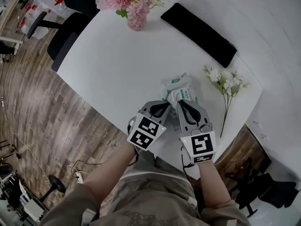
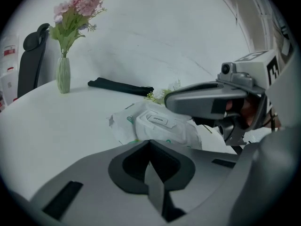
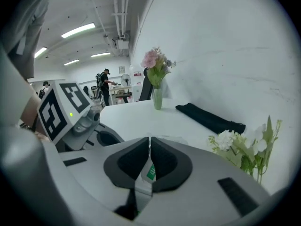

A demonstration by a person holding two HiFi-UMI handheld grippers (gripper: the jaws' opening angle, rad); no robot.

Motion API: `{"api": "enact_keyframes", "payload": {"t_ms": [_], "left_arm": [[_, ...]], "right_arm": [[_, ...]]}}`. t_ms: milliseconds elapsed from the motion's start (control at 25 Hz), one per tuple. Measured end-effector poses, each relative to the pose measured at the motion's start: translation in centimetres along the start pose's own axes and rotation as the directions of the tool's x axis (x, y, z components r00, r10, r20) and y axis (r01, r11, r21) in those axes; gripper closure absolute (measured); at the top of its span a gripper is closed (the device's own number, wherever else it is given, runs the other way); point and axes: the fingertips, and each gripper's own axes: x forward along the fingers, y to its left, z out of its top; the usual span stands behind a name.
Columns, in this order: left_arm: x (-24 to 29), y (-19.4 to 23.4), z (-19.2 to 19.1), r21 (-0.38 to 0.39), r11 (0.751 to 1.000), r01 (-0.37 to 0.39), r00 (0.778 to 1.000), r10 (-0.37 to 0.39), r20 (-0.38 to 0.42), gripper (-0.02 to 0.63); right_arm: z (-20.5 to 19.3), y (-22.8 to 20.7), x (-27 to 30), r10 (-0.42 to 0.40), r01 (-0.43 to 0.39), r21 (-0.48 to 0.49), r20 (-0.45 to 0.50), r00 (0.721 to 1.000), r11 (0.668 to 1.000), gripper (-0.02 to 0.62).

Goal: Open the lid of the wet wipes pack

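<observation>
Lid (image 2: pixel 160 120) flat on pack (image 1: pixel 178 86), not yet opened. Right claw (image 3: pixel 149 145) clenched on pack's white-green edge; left claw (image 2: pixel 149 147) clenched, nothing seen inside

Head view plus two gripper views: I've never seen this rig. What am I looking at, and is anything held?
No robot: a person holds a two-jaw tool in each hand. The head view looks down from the person's head; each gripper view rides on one tool, along its jaws. On the white table: a wipes pack, a black case, a white flower sprig, pink flowers in a vase. The right tool is shut on the pack's edge; the left tool is shut, empty. The lid is closed.
</observation>
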Motion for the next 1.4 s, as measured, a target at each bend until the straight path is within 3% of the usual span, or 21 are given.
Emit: {"api": "enact_keyframes", "payload": {"t_ms": [200,320,440,880,1160,1400], "left_arm": [[-0.1,0.1,-0.1,-0.022,1.0,0.007,1.0,-0.007,0.003,0.589],[-0.2,0.2,-0.2,-0.026,1.0,0.01,1.0,-0.01,0.001,0.589],[-0.1,0.2,-0.1,-0.023,1.0,0.011,1.0,-0.011,0.002,0.589],[-0.3,0.3,0.1,-0.006,1.0,-0.019,0.999,0.019,0.034,0.589],[-2.8,0.8,0.9,-0.004,0.998,-0.066,0.996,0.066,0.057,0.589],[-7.1,0.8,3.9,0.03,0.995,-0.094,0.99,0.09,0.109,0.589]], "right_arm": [[0.4,-4.6,-2.4,-0.088,0.085,0.069,0.043,0.995,0.994,0.558],[-1.1,-7.6,-3.2,-0.137,0.135,0.102,0.007,0.991,0.985,0.557],[-3.0,-9.4,-3.0,-0.167,0.168,0.077,-0.028,0.986,0.983,0.555],[-6.9,-10.1,-0.1,-0.124,0.134,0.087,-0.112,0.986,0.987,0.556],[-3.6,-9.5,-2.2,-0.118,0.125,0.107,-0.067,0.991,0.986,0.556],[3.2,-7.2,-5.5,-0.069,0.051,0.217,0.077,0.995,0.975,0.557]]}}
